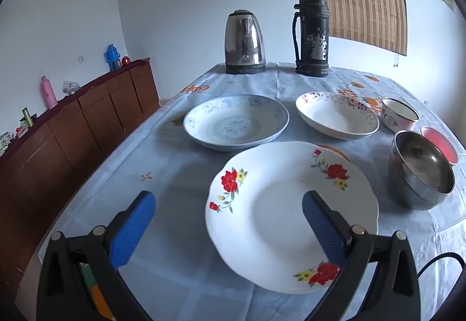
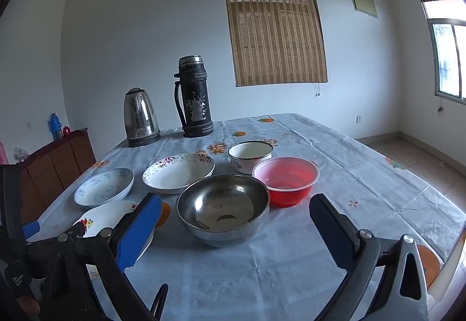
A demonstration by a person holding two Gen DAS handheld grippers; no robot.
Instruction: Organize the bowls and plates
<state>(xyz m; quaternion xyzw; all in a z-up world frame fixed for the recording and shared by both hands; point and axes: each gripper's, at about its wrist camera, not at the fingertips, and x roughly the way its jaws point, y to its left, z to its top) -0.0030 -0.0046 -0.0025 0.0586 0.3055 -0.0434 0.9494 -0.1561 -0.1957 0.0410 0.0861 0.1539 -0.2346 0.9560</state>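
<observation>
Both tongs you're holding are gaping wide, gripping nothing: left tongs point(image 1: 228, 204) hovering over the flowered plate point(image 1: 291, 213), right tongs point(image 2: 236, 207) facing the steel bowl point(image 2: 222, 208) on the worktop point(image 2: 349, 175).

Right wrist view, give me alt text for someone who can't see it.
The open right tool hovers over a clothed table, its blue fingers either side of a steel bowl. Behind the bowl sit a red bowl, a white enamel bowl and two plates; a kettle and flask stand at the far edge.
</observation>
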